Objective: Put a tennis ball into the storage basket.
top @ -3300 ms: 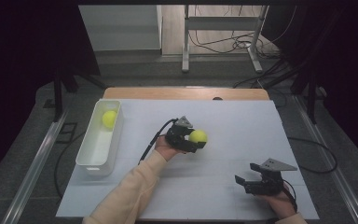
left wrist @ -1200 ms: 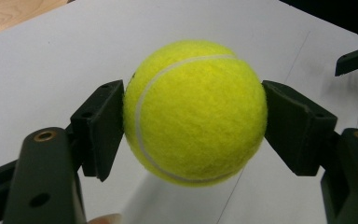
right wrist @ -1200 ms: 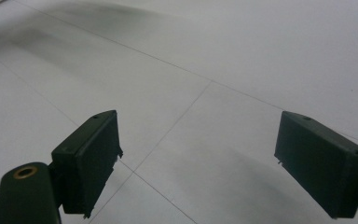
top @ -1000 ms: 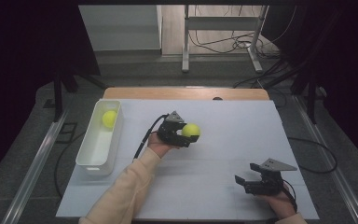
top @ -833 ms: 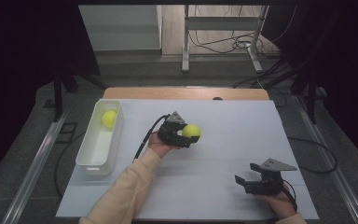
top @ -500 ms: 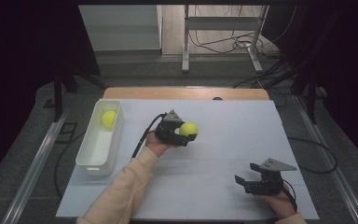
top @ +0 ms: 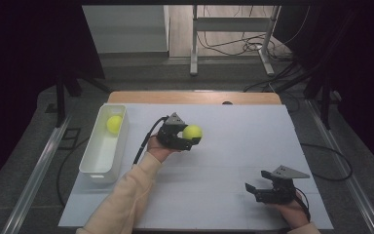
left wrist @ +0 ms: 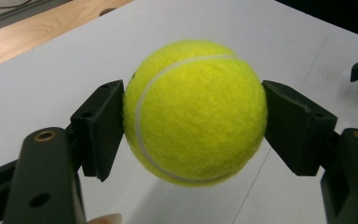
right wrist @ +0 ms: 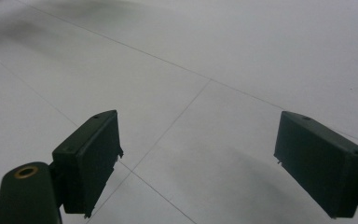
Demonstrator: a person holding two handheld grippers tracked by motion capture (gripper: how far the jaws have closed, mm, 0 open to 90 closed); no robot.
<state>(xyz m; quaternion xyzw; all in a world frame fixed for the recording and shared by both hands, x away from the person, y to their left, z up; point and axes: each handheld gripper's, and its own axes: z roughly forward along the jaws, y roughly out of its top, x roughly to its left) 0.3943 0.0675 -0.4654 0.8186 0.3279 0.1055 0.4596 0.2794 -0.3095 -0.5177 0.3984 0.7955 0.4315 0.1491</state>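
Ball (left wrist: 195,112): held clear of the surface (top: 233,195) by the left hand-held gripper (top: 191,140), jaws closed on its widest girth, one pad on each side. Seen from above, it sits right of the bin (top: 95,163), near the surface's middle. Judged light, with a felt nap that should resist slipping; the shell likely gives slightly under pressure and is not fragile. The present hold across the middle looks sound; a hold off-centre could squeeze it out.

Right hand-held gripper (top: 257,191): jaws wide apart, nothing between them, low over the near right corner.

A second ball (top: 114,124) lies in the bin's far end.

Surface: white, flat, matt, faint seams. Room: dark, with cables (top: 233,46) on the floor behind.
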